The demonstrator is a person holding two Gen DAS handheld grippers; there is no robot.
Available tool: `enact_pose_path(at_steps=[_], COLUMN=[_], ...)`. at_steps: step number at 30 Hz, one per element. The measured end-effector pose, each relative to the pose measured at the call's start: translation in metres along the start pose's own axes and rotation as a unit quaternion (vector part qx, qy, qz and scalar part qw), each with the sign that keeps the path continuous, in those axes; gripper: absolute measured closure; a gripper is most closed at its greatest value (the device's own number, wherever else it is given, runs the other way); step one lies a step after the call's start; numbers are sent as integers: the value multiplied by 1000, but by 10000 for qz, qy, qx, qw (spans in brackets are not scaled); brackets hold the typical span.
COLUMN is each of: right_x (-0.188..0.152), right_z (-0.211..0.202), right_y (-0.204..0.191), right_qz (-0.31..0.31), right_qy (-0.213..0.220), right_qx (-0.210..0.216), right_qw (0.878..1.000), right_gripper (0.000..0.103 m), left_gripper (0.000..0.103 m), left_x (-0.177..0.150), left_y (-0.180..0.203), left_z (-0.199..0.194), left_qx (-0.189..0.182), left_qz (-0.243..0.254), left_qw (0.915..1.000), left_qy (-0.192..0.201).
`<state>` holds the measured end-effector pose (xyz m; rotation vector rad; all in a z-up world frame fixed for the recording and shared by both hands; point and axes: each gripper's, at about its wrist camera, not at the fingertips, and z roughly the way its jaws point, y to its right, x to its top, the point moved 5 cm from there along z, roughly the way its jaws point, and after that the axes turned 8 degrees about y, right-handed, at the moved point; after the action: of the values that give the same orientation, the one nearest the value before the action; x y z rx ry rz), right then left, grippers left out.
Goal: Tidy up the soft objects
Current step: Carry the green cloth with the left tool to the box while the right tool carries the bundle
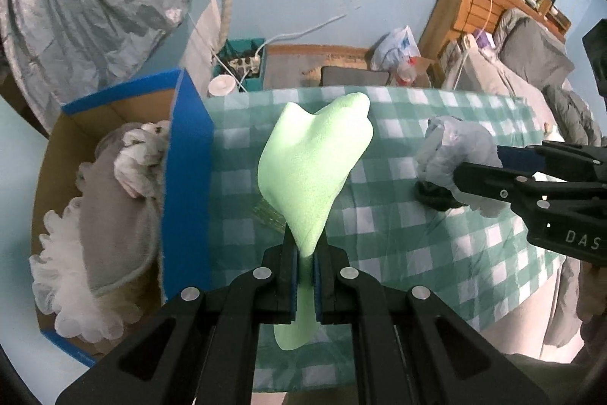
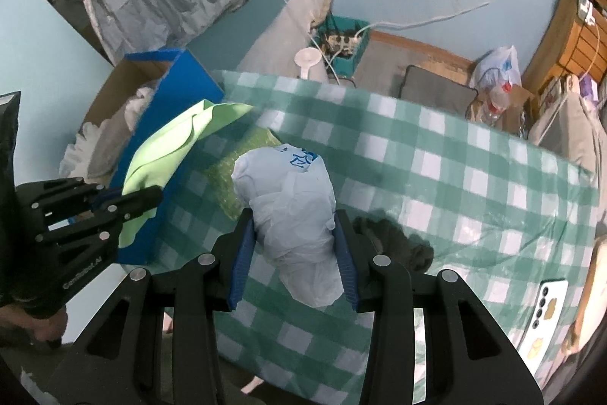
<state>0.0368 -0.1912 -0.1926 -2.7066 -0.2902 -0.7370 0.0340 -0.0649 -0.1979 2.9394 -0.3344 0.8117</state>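
My left gripper (image 1: 305, 245) is shut on a light green cloth (image 1: 315, 162) and holds it above the checked table; the cloth also shows in the right wrist view (image 2: 167, 147), beside the blue box. My right gripper (image 2: 294, 219) is closed around a crumpled white plastic bag (image 2: 288, 200) and holds it over the table; the bag also shows in the left wrist view (image 1: 455, 150). A blue cardboard box (image 1: 186, 154) at the table's left holds a grey cloth (image 1: 114, 211) and white frilly fabric (image 1: 68, 283).
A green-and-white checked tablecloth (image 1: 417, 234) covers the table. A dark cloth (image 2: 394, 241) and a green scouring pad (image 2: 235, 162) lie on it, a phone (image 2: 546, 310) at the right edge. Beyond are a crate of cables (image 1: 242, 63), a bag (image 1: 396, 46) and a bed (image 1: 531, 55).
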Motion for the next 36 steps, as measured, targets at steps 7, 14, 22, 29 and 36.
enact_pose_path(at_steps=[7,14,22,29,36], right_x=[16,29,49,69,85], right_z=[-5,-8,-10,-8,-3], right_y=[-12,-28,-50,-76,-106], right_qz=[-92,-201,-363,-533,-750], right_qy=[70,137,231,322,367], right_qx=[65,168,279,414,553], right_qw=[9999,9996,9987,9972,9950], right_gripper=[63,63,63,63,63], left_gripper=[97,97,97,97,97], left_x=[12,19,24,29,31], left_y=[-20,-43,-71,-95,-121], left_z=[-24,-39,-55,-66,-72], left_qx=[126,268,354,471,601], left_qz=[-233,-472,-752,-939,-1124], left_qw=[9994,9979,9952,9925,9895], left_qy=[211,362,512,624,681])
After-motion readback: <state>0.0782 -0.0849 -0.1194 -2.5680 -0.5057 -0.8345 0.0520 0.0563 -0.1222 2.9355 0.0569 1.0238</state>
